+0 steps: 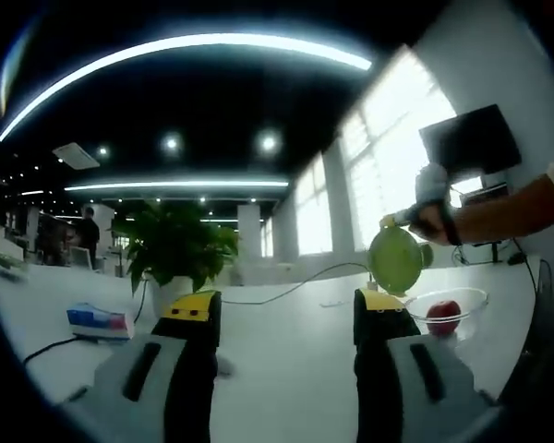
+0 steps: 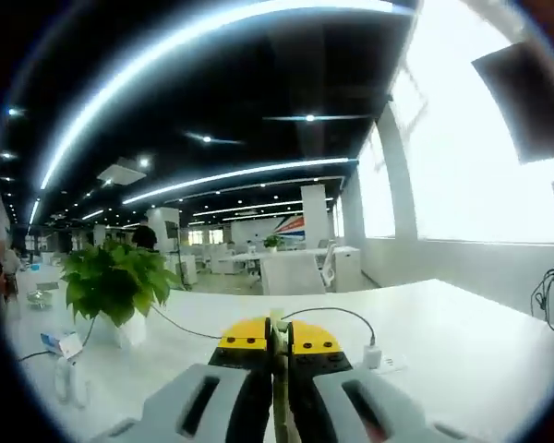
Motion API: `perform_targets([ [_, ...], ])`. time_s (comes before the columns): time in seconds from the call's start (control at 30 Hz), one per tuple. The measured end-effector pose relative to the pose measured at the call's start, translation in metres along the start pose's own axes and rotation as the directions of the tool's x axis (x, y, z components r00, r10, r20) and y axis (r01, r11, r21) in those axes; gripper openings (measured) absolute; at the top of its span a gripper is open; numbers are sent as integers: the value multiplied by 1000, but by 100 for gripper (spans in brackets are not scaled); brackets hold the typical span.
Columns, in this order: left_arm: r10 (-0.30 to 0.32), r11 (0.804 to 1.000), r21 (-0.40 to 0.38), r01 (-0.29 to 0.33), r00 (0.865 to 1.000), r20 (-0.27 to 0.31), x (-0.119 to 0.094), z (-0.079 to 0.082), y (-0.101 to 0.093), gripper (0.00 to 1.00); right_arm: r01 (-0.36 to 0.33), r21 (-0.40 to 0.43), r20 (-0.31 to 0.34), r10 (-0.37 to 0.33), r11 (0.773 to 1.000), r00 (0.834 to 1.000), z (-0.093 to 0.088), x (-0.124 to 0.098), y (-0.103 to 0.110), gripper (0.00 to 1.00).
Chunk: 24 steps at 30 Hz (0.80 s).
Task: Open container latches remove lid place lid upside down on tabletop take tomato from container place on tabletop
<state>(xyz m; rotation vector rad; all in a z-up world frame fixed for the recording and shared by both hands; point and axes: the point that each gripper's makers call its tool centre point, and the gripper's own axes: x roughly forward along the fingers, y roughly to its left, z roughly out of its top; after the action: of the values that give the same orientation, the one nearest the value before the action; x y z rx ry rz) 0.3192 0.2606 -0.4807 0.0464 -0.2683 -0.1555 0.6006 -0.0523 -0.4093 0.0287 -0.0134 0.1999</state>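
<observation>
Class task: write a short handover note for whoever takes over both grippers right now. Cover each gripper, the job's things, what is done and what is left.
Left gripper: open, holding nothing, above the white tabletop.
Right gripper: shut on the green lid, seen edge-on between its fingers in the right gripper view; in the left gripper view the lid hangs raised over the container.
Clear container: on the tabletop, lid off, tomato inside.
Done: lid removed.
Left: lay the lid upside down on the tabletop, then lift the tomato out and set it on the tabletop.

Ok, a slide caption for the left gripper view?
Right gripper lifts round green lid above clear plastic container holding red tomato.
</observation>
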Motion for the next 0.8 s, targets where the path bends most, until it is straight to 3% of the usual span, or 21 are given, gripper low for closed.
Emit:
perform_targets([
  [0.17,-35,999,16,35,999,-9,3,-1,-9,51,27,-131,-34,-31,991,999,-19,19,-10,1],
  [0.4,-87,996,19,88,996,-23,4,-3,-23,52,30,-201,-57,-42,979,998,-36,33,-9,1],
  [0.57,-109,994,20,110,993,-39,3,-8,-31,52,6,-256,-68,-24,967,997,-44,42,6,1],
  [0.8,-117,993,24,118,992,-50,-1,-12,-35,52,-42,-295,-113,8,955,994,-68,50,34,1],
])
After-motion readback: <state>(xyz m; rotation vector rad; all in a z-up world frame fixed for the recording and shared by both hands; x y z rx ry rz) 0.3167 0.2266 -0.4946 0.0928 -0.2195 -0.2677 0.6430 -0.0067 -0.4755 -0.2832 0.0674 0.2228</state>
